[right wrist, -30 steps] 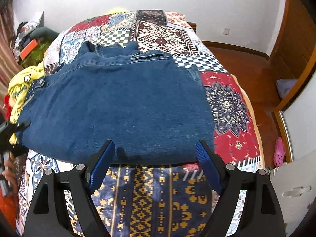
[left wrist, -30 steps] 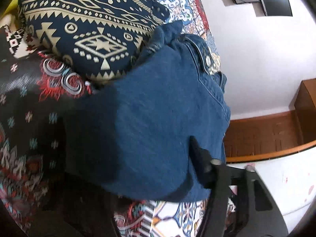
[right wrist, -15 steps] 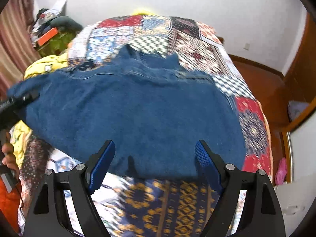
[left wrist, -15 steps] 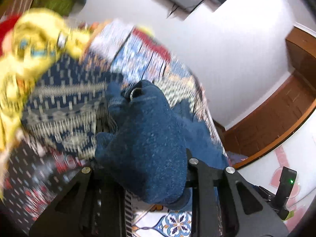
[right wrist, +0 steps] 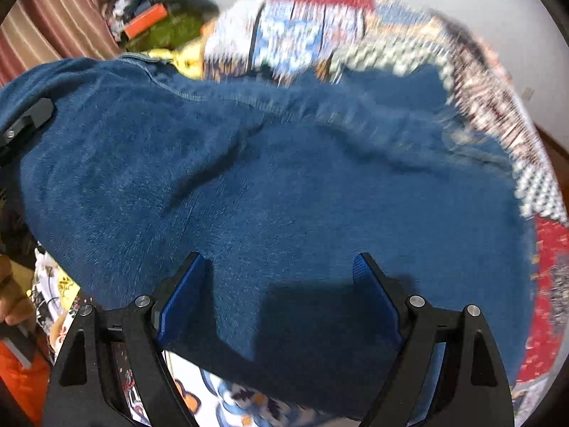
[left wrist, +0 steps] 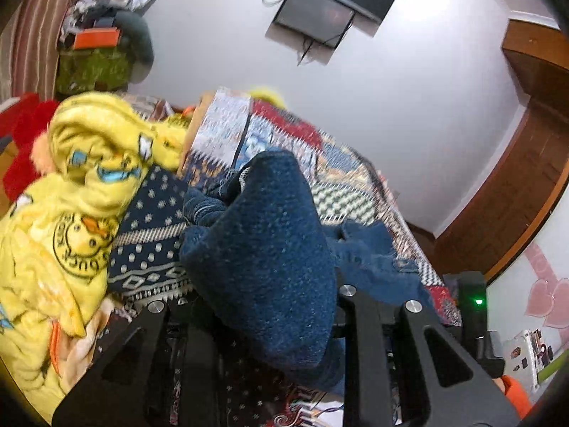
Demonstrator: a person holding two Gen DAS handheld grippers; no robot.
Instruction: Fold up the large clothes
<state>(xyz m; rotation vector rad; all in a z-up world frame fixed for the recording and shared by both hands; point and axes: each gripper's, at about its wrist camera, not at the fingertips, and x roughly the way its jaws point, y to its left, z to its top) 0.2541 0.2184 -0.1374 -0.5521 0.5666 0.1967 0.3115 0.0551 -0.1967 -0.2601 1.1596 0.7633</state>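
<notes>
While its jaws pinch a thick bunched fold of the denim (left wrist: 263, 256), the left hand-held gripper (left wrist: 263, 323) holds that part lifted off the bed (left wrist: 341, 195); the rest of the denim trails down onto the bed to the right. Left of the denim lies a yellow blanket (left wrist: 71, 220) printed with ducks, partly over a navy patterned cushion (left wrist: 153, 242). A dark screen (left wrist: 316, 14) hangs on the white wall beyond the bed

From the right wrist, the denim (right wrist: 284, 185) spreads broadly over the bed (right wrist: 547, 249), its left end raised where the left hand-held gripper (right wrist: 32, 117) grips it. The right hand-held gripper (right wrist: 277, 284) hovers at the denim's near edge, jaws spread wide, blue pads (right wrist: 181, 302) clear of the cloth, holding nothing
</notes>
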